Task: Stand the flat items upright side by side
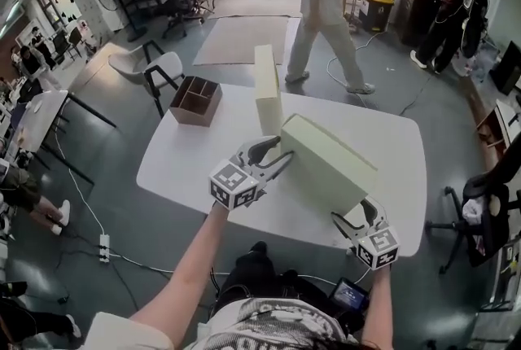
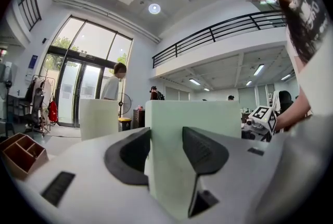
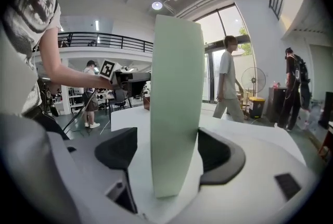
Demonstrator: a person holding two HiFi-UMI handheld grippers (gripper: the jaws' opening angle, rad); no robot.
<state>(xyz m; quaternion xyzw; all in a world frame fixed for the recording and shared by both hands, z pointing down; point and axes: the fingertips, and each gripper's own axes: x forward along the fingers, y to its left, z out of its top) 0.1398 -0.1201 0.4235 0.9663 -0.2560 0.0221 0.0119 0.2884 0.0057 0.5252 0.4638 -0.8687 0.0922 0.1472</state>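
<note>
Jaws of the left gripper (image 2: 166, 137) are clamped on one end of the slab (image 1: 326, 157). The right gripper (image 3: 167, 139) has its jaws spread: the slab's other end stands between them with a clear gap on one side, so that end is not held.

The slab runs from the middle of the table (image 1: 187, 161) out toward 4 o'clock, on its long edge and roughly upright. I cannot tell whether its bottom edge rests fully on the top. The far slab (image 1: 267, 92) already stands on end toward 12 o'clock, close to the held slab's left end. A tray (image 1: 195, 100) sits at 10 o'clock, well clear.

Risks from here, as I judge them:
- With only one end pinched, the slab can pivot about the left grip. Any twist of that hand would swing the loose end round or tip the whole piece flat.
- The loose end sits near the table's 5 o'clock edge, so a slide that way could carry it off.
- If the left jaws open before the slab stands square on its edge, it will likely fall toward 6 o'clock.
- Bringing the slab alongside the far slab too fast, or at an angle, could knock that one over.
</note>
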